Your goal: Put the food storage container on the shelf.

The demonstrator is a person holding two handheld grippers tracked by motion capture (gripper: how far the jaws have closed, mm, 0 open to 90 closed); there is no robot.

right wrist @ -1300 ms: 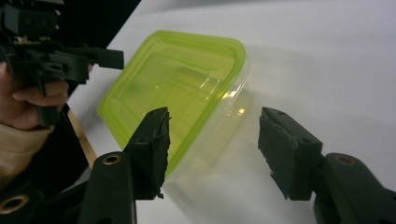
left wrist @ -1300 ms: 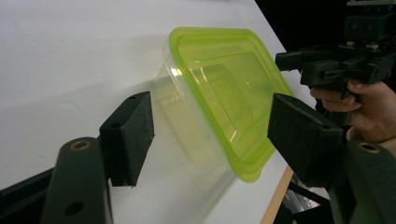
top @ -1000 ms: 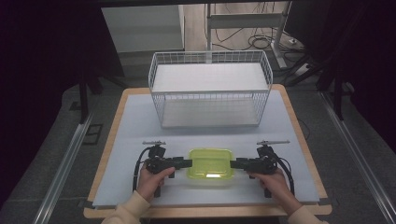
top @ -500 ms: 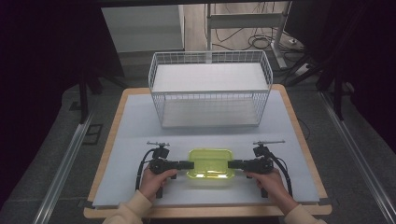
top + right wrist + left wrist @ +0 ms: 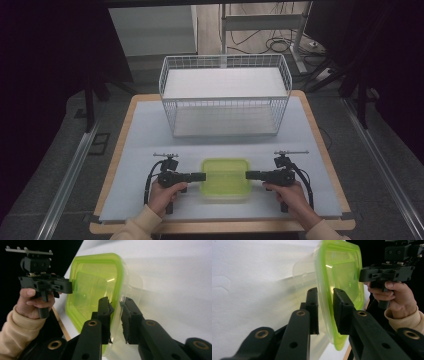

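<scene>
Green-lidded clear container point(image 5: 225, 178) on white mat point(image 5: 140, 135), near edge, before wire basket point(image 5: 225, 95) | left gripper point(image 5: 325, 312) and right gripper point(image 5: 115, 320) both parted, straddling lid rim, unclamped | risk: uneven closing tilts or drops container

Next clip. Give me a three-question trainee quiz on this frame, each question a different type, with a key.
1. True or false: the green-lidded container sits inside the wire basket.
2. Where does each gripper meet the container? A) both at its near edge B) one at each side C) both on the lid's centre
3. What straddles the lid's rim in both gripper views?

Key: 1 false, it rests on the table in front of the basket. 2 B: left gripper, right gripper. 3 each gripper's two jaws.
</scene>
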